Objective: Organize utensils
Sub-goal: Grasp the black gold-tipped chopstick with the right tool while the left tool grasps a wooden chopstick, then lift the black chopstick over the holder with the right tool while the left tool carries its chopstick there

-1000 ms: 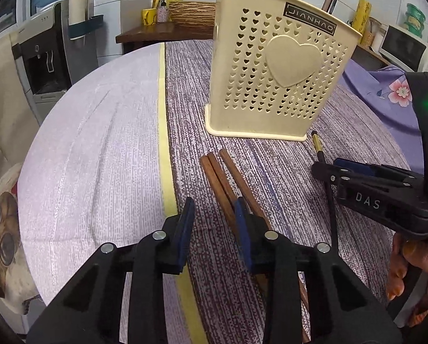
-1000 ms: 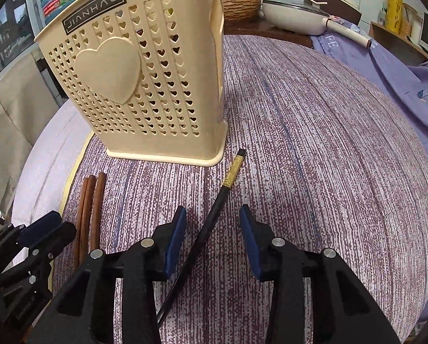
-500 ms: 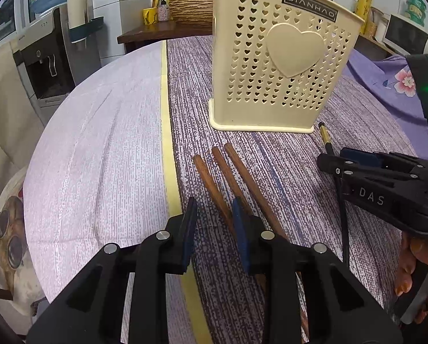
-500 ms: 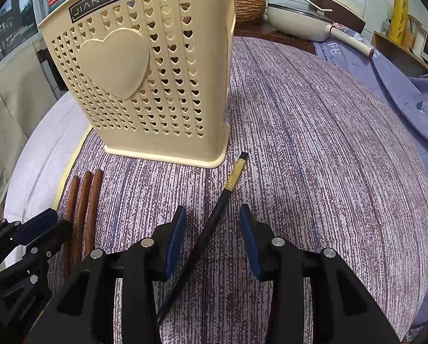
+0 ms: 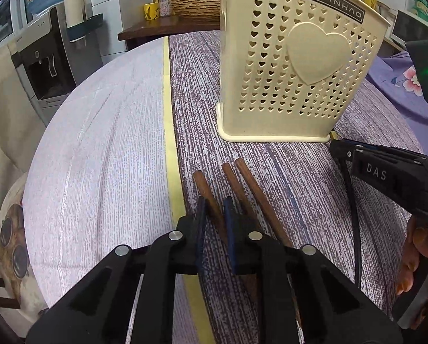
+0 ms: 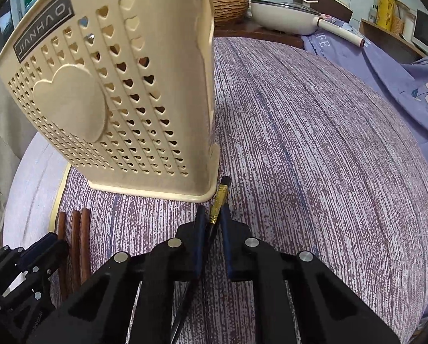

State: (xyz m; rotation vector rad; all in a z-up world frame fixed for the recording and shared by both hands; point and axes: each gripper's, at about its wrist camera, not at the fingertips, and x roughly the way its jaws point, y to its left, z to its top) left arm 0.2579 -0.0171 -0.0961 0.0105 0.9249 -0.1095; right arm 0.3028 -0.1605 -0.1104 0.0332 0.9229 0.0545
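Both grippers have narrowed sharply since a second ago, when their blue pads stood wide apart, and each has slid forward toward the holder. From the left wrist camera, the left gripper [image 5: 215, 215] has its jaws closing around the leftmost of three brown wooden chopsticks [image 5: 211, 200]; the stick runs up between the pads, its blunt end poking out just ahead of them, though whether the pads already press on it is hard to tell. The other two brown chopsticks [image 5: 251, 189] lie just to this tool's right, side by side on the purple-streaked tablecloth [image 5: 300, 200]. Straight ahead and a little right stands the cream utensil holder [image 5: 294, 66], upright, pierced with small hearts and bearing one large raised heart. A yellow stripe [image 5: 171, 149] in the cloth runs away just left of the tool. Far right, the right gripper [image 5: 340, 147] reaches in, held by a hand [image 5: 414, 258], over a black chopstick [image 5: 353, 218]. From the right wrist camera, the right gripper [image 6: 214, 223] has its jaws closing on the black chopstick [image 6: 211, 235], whose gold band [image 6: 218, 203] and black tip stick out just beyond the pads, nearly touching the holder's [image 6: 113, 100] base corner directly ahead. The pads sit tight against the thin stick. Down at this tool's left, the left gripper [image 6: 42, 249] rests at the three brown chopsticks [image 6: 83, 229].
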